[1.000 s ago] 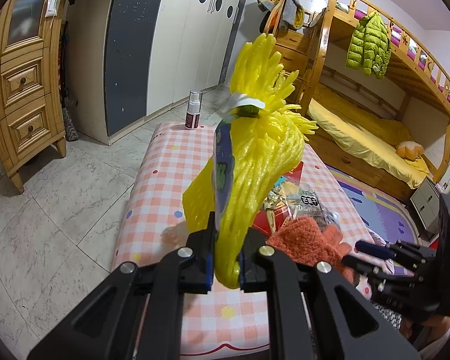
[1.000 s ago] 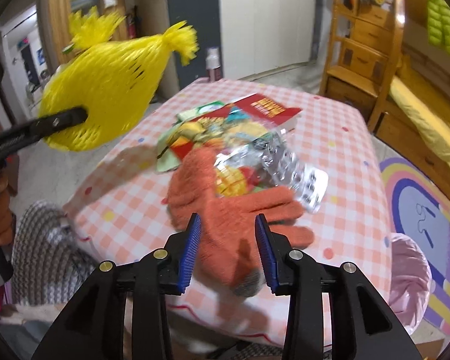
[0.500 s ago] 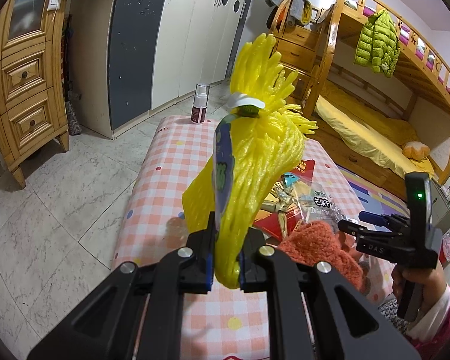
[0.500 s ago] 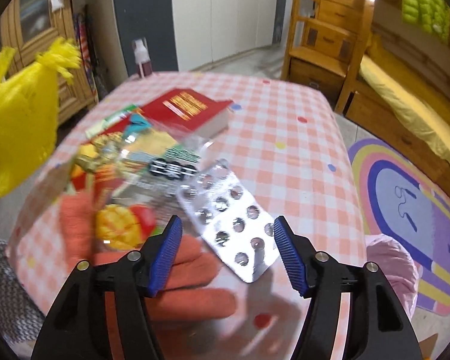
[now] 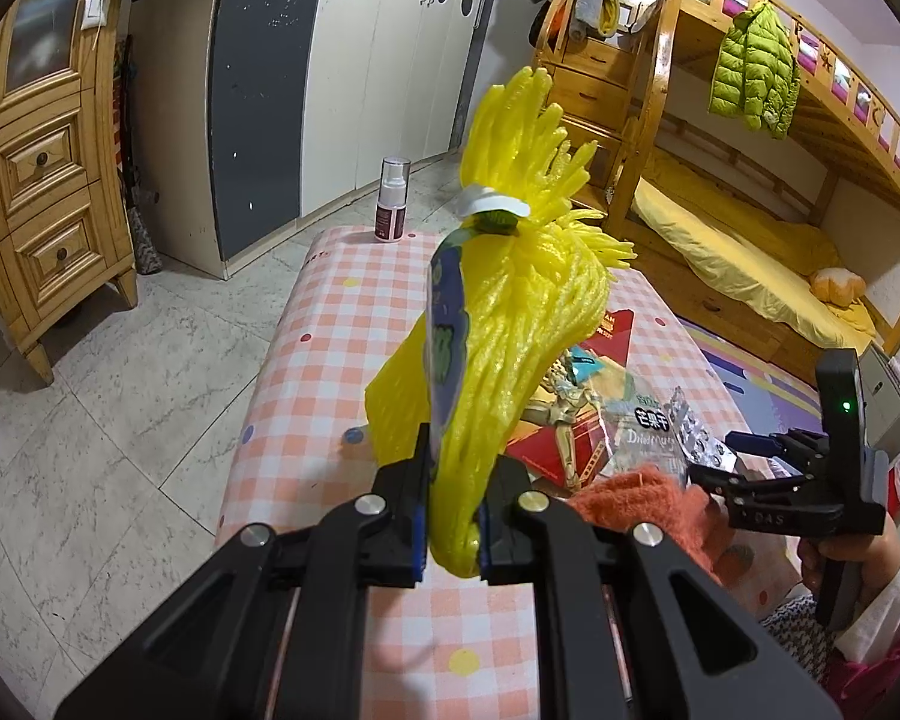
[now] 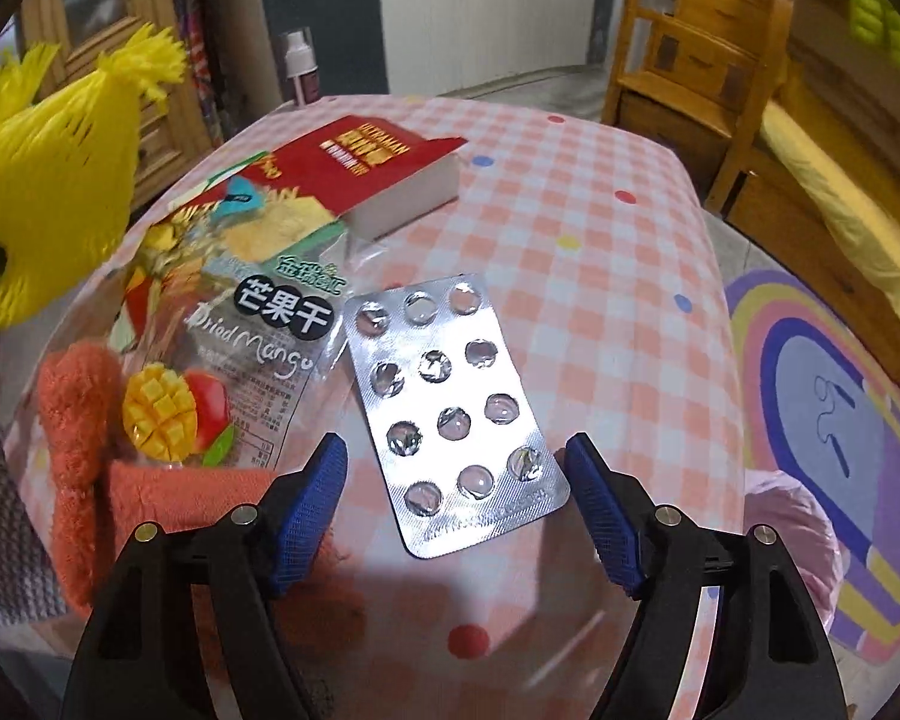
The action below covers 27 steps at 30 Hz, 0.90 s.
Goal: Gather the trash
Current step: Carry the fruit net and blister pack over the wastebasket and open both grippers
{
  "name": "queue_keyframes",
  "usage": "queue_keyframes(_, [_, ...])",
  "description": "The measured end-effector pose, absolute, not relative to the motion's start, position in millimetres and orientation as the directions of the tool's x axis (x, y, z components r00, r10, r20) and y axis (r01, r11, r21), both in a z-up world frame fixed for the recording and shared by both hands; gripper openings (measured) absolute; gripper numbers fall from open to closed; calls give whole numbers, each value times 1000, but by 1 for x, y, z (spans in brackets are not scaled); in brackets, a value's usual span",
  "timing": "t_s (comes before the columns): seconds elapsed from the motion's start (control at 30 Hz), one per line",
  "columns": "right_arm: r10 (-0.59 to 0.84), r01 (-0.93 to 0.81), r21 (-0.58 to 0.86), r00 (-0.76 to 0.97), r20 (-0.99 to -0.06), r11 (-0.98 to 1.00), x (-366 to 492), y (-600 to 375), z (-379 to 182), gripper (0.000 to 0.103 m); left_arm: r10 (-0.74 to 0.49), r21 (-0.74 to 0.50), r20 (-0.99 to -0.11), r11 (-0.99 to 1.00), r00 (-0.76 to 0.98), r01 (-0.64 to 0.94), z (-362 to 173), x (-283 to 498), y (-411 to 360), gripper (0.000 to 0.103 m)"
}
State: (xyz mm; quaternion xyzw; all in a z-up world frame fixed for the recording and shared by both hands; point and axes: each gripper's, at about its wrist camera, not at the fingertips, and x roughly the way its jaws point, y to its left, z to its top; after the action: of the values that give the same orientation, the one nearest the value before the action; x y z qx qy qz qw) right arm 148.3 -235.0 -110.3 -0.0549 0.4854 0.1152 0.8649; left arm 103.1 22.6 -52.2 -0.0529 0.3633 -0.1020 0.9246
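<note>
My left gripper [image 5: 453, 531] is shut on a yellow mesh bag [image 5: 510, 324] with a blue-green label, held above the checked table [image 5: 330, 324]; the bag also shows in the right wrist view [image 6: 48, 204]. My right gripper [image 6: 456, 498] is open wide, its blue pads [image 6: 312, 498] on either side of the near end of an empty silver blister pack [image 6: 456, 408] lying on the table. It also shows in the left wrist view [image 5: 714, 462]. A dried mango wrapper [image 6: 234, 330] lies left of the pack, partly over an orange glove [image 6: 90, 450].
A red book [image 6: 372, 168] lies behind the wrapper. A spray bottle [image 5: 392, 198] stands at the table's far edge. A pink-lined bin [image 6: 792, 534] sits on the floor right of the table, by a colourful rug [image 6: 840, 396]. Wardrobes and a bunk bed [image 5: 750, 180] stand beyond.
My right gripper has opened wider and moved right from the orange glove to straddle the blister pack. The left gripper keeps holding the yellow bag, nearly still.
</note>
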Motion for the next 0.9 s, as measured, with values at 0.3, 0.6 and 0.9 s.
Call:
queue_keyframes(0.3, [142,-238,9,549,-823,971,138,-239,-107,56,-227,-167,-665,974,712,155,-51,101,16,9])
queue_keyframes(0.6, [148,-169,42,684,-714,985,111,-246,-43,53,-260,-159,-641,965,722,207,-36,96,-8,9])
queue_keyframes(0.9, [31,8,58,768,-639,998,47,-290,-9,55,-370,-150,-632,920,680,362,-36,98,-82,9])
